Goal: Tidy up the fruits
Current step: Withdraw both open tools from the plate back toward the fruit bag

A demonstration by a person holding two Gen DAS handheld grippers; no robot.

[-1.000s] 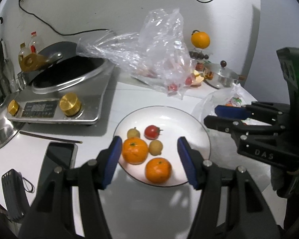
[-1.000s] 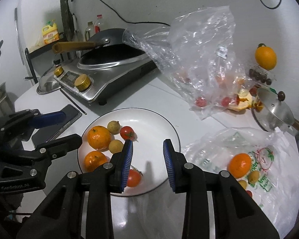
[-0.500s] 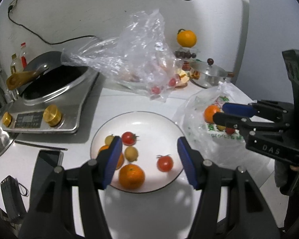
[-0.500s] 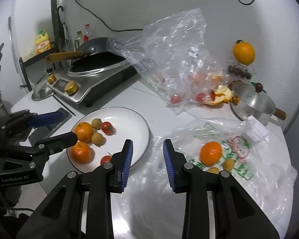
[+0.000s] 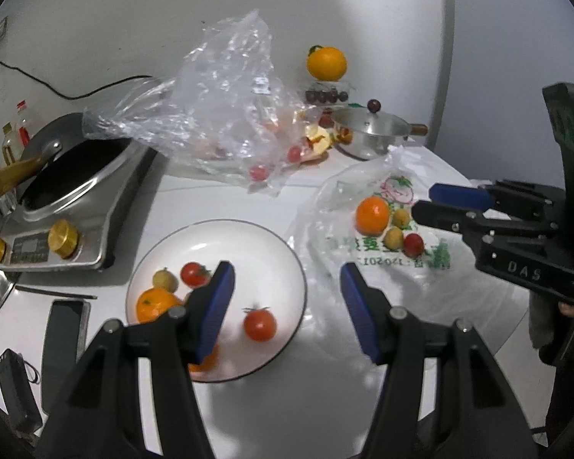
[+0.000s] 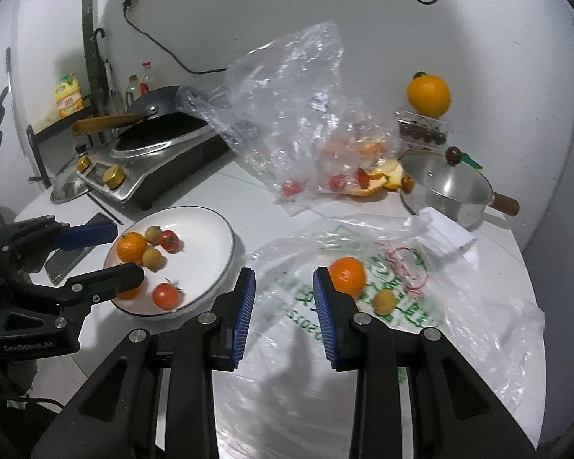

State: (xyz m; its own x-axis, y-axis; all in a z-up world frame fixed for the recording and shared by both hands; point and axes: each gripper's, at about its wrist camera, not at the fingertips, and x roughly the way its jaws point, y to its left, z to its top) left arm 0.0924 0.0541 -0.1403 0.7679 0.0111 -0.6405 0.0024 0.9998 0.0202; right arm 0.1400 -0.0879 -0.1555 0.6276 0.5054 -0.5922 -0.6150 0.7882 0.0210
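A white plate (image 5: 248,252) (image 6: 206,237) holds two oranges, two tomatoes and two small yellow fruits. To its right lies a printed plastic bag (image 5: 382,267) (image 6: 398,306) with an orange (image 5: 372,215) (image 6: 346,275), small yellow fruits (image 5: 394,237) (image 6: 384,301) and a tomato (image 5: 414,244) on it. My left gripper (image 5: 286,271) (image 6: 128,250) hovers open and empty over the plate's right rim. My right gripper (image 6: 284,273) (image 5: 424,199) hangs over the bag's left part, just left of the orange. Its jaws stand narrowly apart with nothing between them.
A cooker with a wok (image 5: 69,176) stands at the back left. A crumpled clear bag with tomatoes (image 5: 229,114) lies behind the plate. A steel pot (image 6: 444,187), orange peel (image 6: 379,183) and an orange on a box (image 6: 428,93) are at the back right. A phone (image 5: 63,329) lies left of the plate.
Both grippers have moved to the right, from over the plate toward the printed bag, which has come into view. Neither jaw gap has changed.
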